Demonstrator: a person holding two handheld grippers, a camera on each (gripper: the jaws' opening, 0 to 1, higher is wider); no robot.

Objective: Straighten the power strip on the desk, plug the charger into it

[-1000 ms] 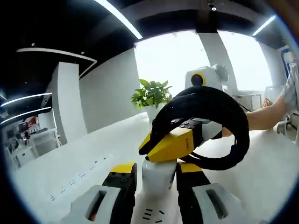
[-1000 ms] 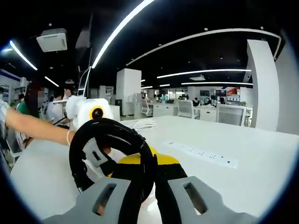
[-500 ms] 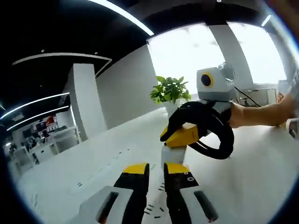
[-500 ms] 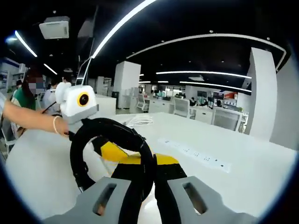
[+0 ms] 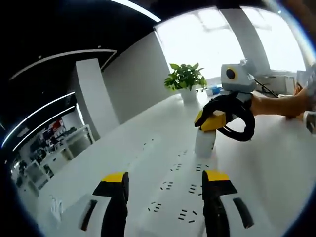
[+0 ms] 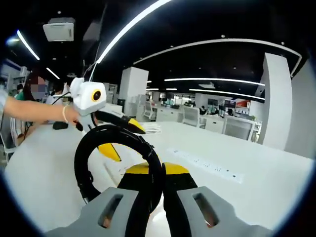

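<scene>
Charger seated in the power strip, cable coil pinched by the right claw

In the left gripper view, the left claw (image 5: 165,183) is seen spread wide above the white power strip (image 5: 173,197), which is laid along the white surface (image 5: 276,168). The white charger (image 5: 205,143) is stood upright in the strip's far end. It is gripped from above by the right claw (image 5: 211,121), whose jaws are pressed together on the coiled black cable (image 6: 118,163), as seen in the right gripper view. A potted plant (image 5: 186,79) is seen beyond.
</scene>
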